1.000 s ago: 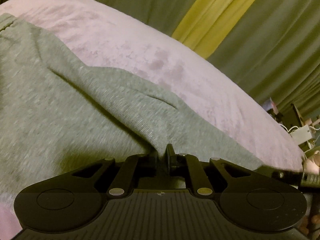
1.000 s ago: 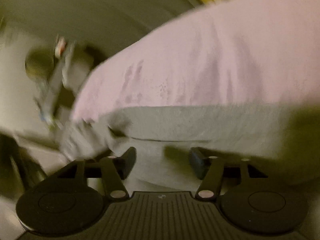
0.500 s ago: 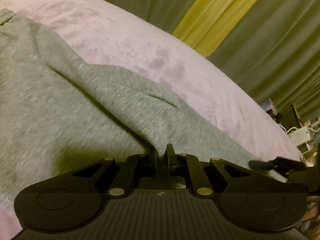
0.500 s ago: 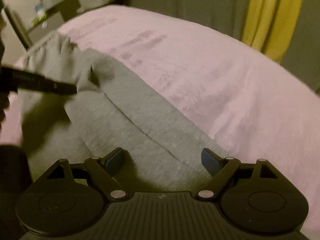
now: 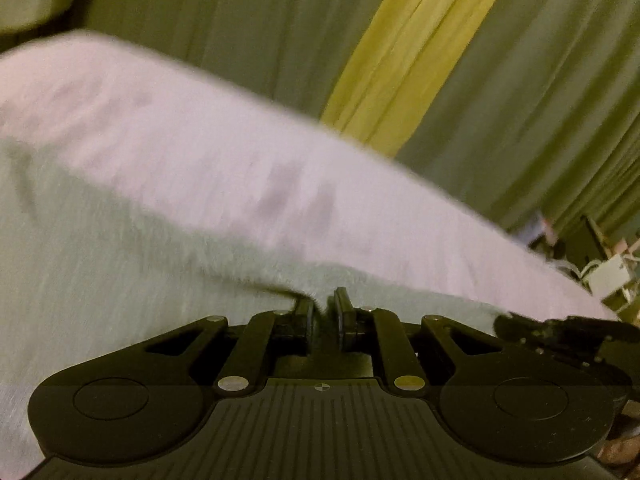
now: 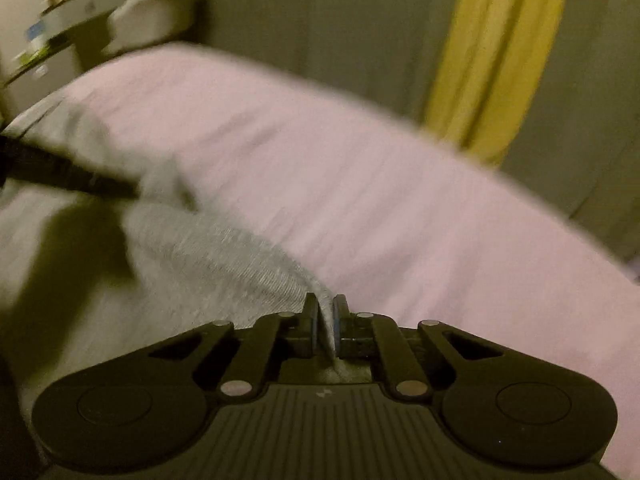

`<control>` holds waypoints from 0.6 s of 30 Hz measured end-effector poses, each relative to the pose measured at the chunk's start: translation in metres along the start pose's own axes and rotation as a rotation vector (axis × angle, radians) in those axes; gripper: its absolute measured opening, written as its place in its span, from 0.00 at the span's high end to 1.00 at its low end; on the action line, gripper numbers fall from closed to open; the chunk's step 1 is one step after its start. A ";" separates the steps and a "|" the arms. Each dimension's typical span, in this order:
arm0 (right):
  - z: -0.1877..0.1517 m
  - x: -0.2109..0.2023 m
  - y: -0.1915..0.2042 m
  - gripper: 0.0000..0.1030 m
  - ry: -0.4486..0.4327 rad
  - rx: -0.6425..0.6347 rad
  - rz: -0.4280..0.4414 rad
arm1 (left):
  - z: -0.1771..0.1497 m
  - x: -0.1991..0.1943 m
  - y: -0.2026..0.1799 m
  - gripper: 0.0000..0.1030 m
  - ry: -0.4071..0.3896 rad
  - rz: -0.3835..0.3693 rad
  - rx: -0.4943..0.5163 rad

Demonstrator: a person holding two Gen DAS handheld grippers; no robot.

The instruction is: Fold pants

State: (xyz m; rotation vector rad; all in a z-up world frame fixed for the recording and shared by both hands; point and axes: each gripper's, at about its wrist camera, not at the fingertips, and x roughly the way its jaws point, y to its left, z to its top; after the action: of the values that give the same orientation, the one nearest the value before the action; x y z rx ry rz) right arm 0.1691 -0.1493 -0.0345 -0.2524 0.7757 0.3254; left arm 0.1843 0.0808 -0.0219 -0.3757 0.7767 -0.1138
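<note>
Grey knit pants [image 5: 100, 264] lie on a pink bed cover [image 5: 200, 152]. My left gripper [image 5: 323, 304] is shut on an edge of the pants. My right gripper [image 6: 325, 312] is shut on another edge of the grey pants [image 6: 208, 256], with a fold of cloth pinched between its pads. The left gripper [image 6: 68, 172] shows in the right wrist view at the far left, holding the cloth. The right gripper [image 5: 560, 332] shows at the right edge of the left wrist view. Both views are blurred by motion.
Grey-green curtains [image 5: 240, 28] with a yellow strip [image 5: 408, 40] hang behind the bed. A white shelf with small items [image 6: 80, 28] stands at the bed's far left. White boxes and cables [image 5: 608, 276] sit past the bed's right end.
My right gripper was open over the pants and has now shut on their edge. The left gripper stays shut on the cloth; both views have shifted, and the cloth looks flatter.
</note>
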 end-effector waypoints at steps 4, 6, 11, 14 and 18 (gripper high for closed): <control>-0.005 0.032 -0.004 0.96 0.033 0.099 -0.085 | 0.006 0.033 -0.003 0.64 0.065 0.105 0.068; -0.015 0.052 -0.006 0.94 0.108 0.124 -0.221 | 0.005 0.028 0.011 0.59 0.079 0.060 0.000; -0.034 0.018 -0.036 0.45 0.008 0.457 -0.070 | -0.009 0.004 0.036 0.21 0.137 0.131 0.054; -0.052 0.008 -0.014 0.39 0.061 0.351 0.030 | -0.026 -0.002 0.040 0.21 0.165 0.241 0.180; -0.065 -0.017 0.024 0.39 0.059 0.118 -0.085 | -0.041 -0.021 0.047 0.21 0.177 0.315 0.262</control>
State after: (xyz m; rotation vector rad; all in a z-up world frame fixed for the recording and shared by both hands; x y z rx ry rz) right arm 0.1064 -0.1525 -0.0694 -0.1843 0.8365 0.1918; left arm 0.1393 0.1172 -0.0522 0.0084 0.9736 0.0483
